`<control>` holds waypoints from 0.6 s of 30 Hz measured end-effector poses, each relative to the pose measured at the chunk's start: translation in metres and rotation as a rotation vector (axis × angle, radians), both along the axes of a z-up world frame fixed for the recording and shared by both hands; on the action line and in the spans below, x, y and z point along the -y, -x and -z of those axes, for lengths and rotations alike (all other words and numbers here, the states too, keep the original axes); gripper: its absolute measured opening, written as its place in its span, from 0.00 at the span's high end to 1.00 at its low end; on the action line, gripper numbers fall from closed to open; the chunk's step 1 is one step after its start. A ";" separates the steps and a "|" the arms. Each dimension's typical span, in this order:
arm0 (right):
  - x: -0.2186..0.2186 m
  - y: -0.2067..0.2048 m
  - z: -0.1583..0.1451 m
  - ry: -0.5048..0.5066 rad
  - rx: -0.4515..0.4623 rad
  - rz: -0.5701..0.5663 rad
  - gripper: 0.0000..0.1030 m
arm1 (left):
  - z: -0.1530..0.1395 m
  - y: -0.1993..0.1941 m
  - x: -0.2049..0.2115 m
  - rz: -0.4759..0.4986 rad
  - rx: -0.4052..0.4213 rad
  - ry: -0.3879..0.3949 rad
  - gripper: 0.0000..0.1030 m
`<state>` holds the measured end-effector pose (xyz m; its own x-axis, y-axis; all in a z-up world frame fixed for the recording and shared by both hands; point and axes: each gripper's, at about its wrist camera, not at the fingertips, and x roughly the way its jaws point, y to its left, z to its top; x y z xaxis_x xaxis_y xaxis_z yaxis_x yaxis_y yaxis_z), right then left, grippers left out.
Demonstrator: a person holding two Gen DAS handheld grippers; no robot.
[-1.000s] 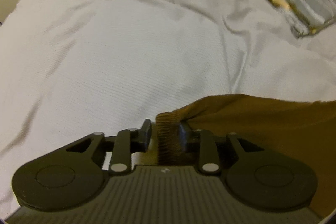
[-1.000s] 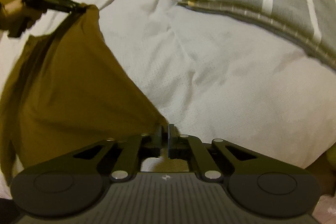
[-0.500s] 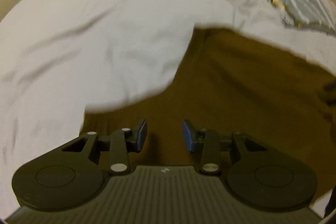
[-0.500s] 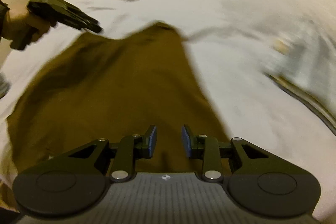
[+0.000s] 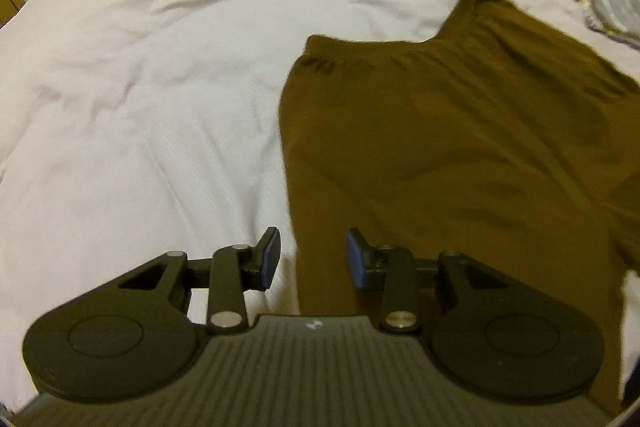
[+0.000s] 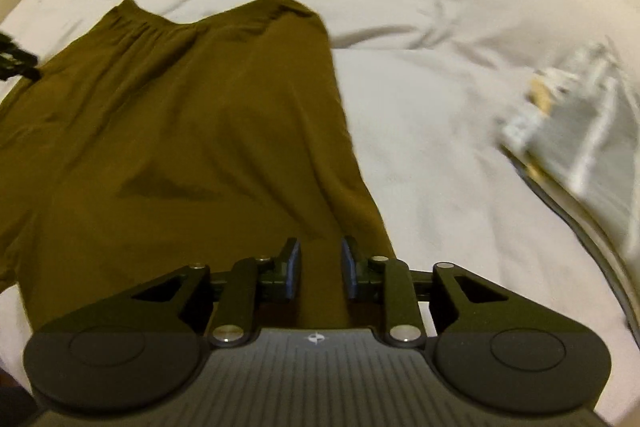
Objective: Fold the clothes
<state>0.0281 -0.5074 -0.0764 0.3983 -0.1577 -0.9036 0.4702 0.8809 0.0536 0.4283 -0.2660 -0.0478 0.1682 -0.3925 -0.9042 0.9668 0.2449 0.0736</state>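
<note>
**Brown garment spread on the bed, both grippers released above its near end**

The white bedsheet (image 5: pixel 140 107) fills most of both views, rumpled with soft creases. On it lies the brown garment (image 5: pixel 460 147), spread out nearly flat with its gathered elastic waistband (image 6: pixel 192 23) at the far end and its length running toward the cameras; it looks like shorts or a skirt, though I cannot tell which. A few shallow wrinkles cross the cloth, and one side bulges outward at the left of the right wrist view. Off to the side, well apart from the brown piece, sits a grey striped folded stack (image 6: pixel 580 131), blurred in the right wrist view, small in the left.

As for progress: the striped stack lies folded. The brown garment lies open in one layer as far as I can see, with no fold line showing, so its folding is left to do, judging by how it lies.

The left gripper (image 5: pixel 312 257) hangs over the garment's near left edge with its jaws wide apart and nothing between them. The right gripper (image 6: pixel 320 267) hovers over the near right part of the cloth, jaws parted more narrowly, also empty; the fabric shows through the gap beneath, not pinched
</note>
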 end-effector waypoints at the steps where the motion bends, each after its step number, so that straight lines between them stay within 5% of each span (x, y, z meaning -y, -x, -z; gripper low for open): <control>1: -0.001 0.005 -0.004 0.007 -0.014 0.022 0.73 | -0.006 0.007 -0.007 -0.002 -0.006 0.009 0.70; 4: -0.029 0.012 -0.019 0.003 -0.027 0.068 0.67 | -0.022 0.031 -0.023 -0.027 -0.034 0.025 0.69; 11: -0.097 0.027 -0.067 -0.062 -0.034 0.261 0.28 | -0.055 0.104 -0.061 -0.065 -0.105 0.022 0.28; 16: -0.133 0.037 -0.109 -0.063 -0.020 0.305 0.14 | -0.079 0.146 -0.098 -0.104 -0.147 0.027 0.02; 18: -0.143 0.040 -0.123 -0.057 -0.024 0.305 0.14 | -0.088 0.158 -0.112 -0.125 -0.150 0.025 0.02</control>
